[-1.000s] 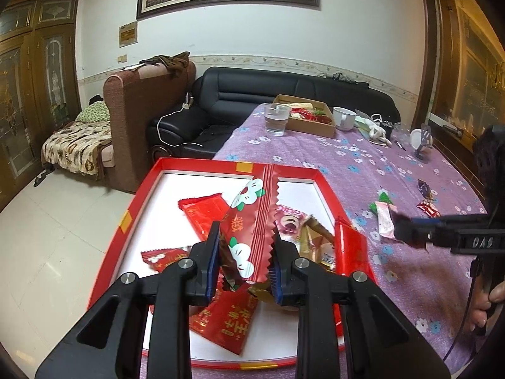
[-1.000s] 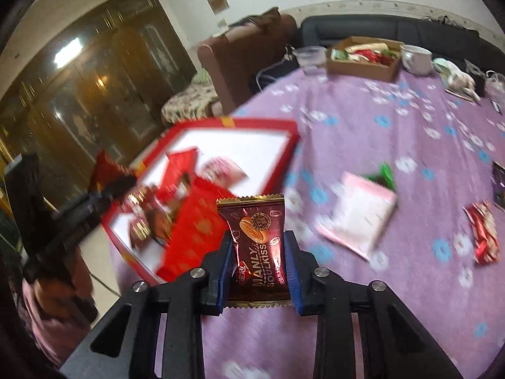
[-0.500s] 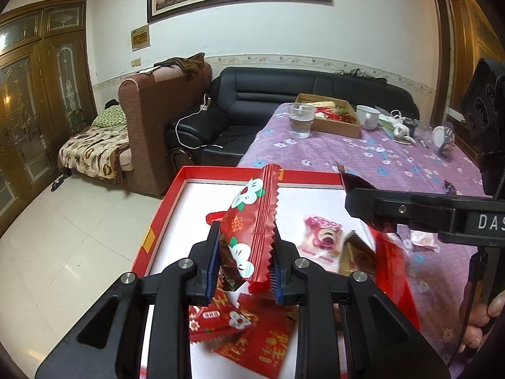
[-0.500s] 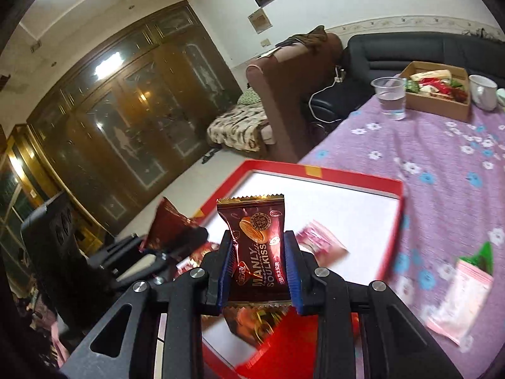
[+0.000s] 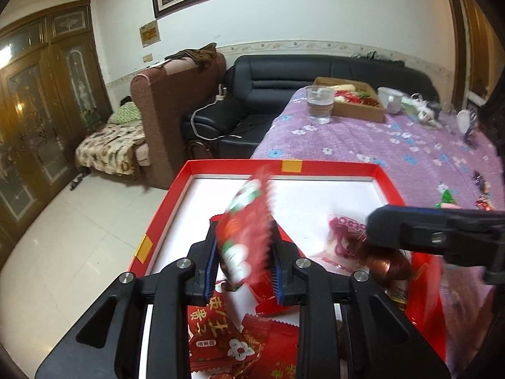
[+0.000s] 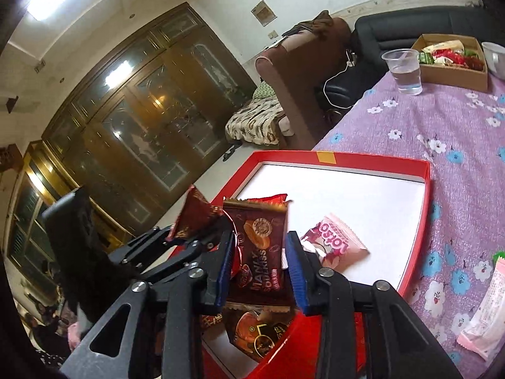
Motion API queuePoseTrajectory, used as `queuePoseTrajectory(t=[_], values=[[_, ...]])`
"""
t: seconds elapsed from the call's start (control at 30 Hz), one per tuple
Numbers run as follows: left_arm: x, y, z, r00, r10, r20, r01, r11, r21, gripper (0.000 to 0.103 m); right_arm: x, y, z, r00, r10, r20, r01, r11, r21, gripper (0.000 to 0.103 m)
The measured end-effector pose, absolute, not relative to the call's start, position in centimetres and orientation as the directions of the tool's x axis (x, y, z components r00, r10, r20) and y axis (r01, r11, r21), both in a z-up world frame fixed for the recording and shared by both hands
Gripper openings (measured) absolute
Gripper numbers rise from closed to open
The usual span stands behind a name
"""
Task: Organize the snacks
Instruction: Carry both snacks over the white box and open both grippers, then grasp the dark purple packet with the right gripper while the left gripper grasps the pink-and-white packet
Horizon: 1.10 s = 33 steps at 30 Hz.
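Note:
A red tray [image 5: 284, 165] [image 6: 347, 158] with a white floor lies on the purple cloth and holds several snack packets. My left gripper [image 5: 244, 243] hangs over its near part. Its jaws are opening, and a red packet [image 5: 246, 237] between them is blurred and tilting loose. My right gripper [image 6: 260, 252] is over the tray's near right corner. Its jaws are opening too, and a brown biscuit packet [image 6: 262, 246] stands between the pads with a gap on its right side. A pink packet [image 6: 334, 243] [image 5: 344, 237] lies on the tray floor just beyond it.
A glass of water [image 5: 320, 104], a cardboard box of snacks [image 5: 353, 98] and a white cup [image 5: 389, 98] stand at the table's far end. Loose packets lie on the cloth right of the tray, among them a pale pink one [image 6: 486, 309]. The floor drops off left of the tray.
Both grippers have come in over the tray. The right jaws have spread off the brown packet. The red packet in the left jaws has tipped and blurred as they widened.

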<state>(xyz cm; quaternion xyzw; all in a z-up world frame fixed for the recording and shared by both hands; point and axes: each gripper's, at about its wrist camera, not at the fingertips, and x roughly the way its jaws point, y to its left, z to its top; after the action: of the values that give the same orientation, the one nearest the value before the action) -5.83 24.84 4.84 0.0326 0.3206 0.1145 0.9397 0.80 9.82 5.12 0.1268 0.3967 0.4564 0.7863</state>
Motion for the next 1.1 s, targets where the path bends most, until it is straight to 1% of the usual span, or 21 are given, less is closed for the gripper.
queuePoseTrajectory(t=[0.03, 0.07, 0.13, 0.2, 0.3, 0.43, 0.5, 0.57, 0.63, 0.87, 1.1], values=[[-5.7, 24.7, 4.8, 0.764, 0.249, -0.595, -0.204, 0.968, 0.144, 0.031, 0.9, 9.5, 5.2, 0.276, 0.816, -0.508, -0.612, 0.557, 0.562, 0.049], [-5.6, 24.6, 4.8, 0.76, 0.259, -0.595, -0.212, 0.966, 0.149, 0.035, 0.9, 9.1, 5.2, 0.28, 0.818, -0.503, -0.607, 0.556, 0.567, 0.05], [-5.5, 24.5, 4.7, 0.754, 0.284, -0.593, -0.238, 0.959, 0.157, 0.053, 1.2, 8.3, 5.4, 0.293, 0.823, -0.486, -0.594, 0.555, 0.582, 0.051], [-5.4, 24.3, 4.9, 0.752, 0.309, -0.582, -0.259, 0.951, 0.17, 0.057, 1.2, 7.5, 5.8, 0.316, 0.822, -0.473, -0.582, 0.562, 0.588, 0.054], [-5.4, 23.7, 5.2, 0.747, 0.343, -0.57, -0.271, 0.939, 0.21, 0.059, 1.6, 6.3, 6.2, 0.349, 0.816, -0.46, -0.557, 0.576, 0.598, 0.058], [-5.7, 23.0, 5.8, 0.751, 0.361, -0.553, -0.278, 0.932, 0.231, 0.069, 2.4, 5.0, 6.1, 0.369, 0.812, -0.453, -0.518, 0.584, 0.624, 0.06], [-6.0, 22.6, 6.2, 0.757, 0.362, -0.545, -0.276, 0.932, 0.236, 0.072, 2.4, 4.5, 6.3, 0.378, 0.809, -0.451, -0.514, 0.588, 0.624, 0.06], [-5.9, 22.1, 6.5, 0.758, 0.366, -0.54, -0.275, 0.93, 0.244, 0.073, 2.4, 4.0, 6.5, 0.387, 0.807, -0.446, -0.512, 0.591, 0.624, 0.061], [-6.0, 21.5, 6.9, 0.762, 0.365, -0.535, -0.268, 0.93, 0.253, 0.073, 2.4, 3.3, 6.8, 0.396, 0.807, -0.438, -0.51, 0.59, 0.626, 0.064], [-6.6, 18.8, 8.4, 0.783, 0.36, -0.508, -0.24, 0.927, 0.288, 0.074, 2.8, 0.2, 7.7, 0.441, 0.792, -0.422, -0.484, 0.606, 0.632, 0.065], [-6.7, 15.7, 9.5, 0.804, 0.342, -0.487, -0.197, 0.925, 0.324, 0.075, 3.2, -5.6, 9.3, 0.533, 0.754, -0.384, -0.429, 0.632, 0.645, 0.067]])
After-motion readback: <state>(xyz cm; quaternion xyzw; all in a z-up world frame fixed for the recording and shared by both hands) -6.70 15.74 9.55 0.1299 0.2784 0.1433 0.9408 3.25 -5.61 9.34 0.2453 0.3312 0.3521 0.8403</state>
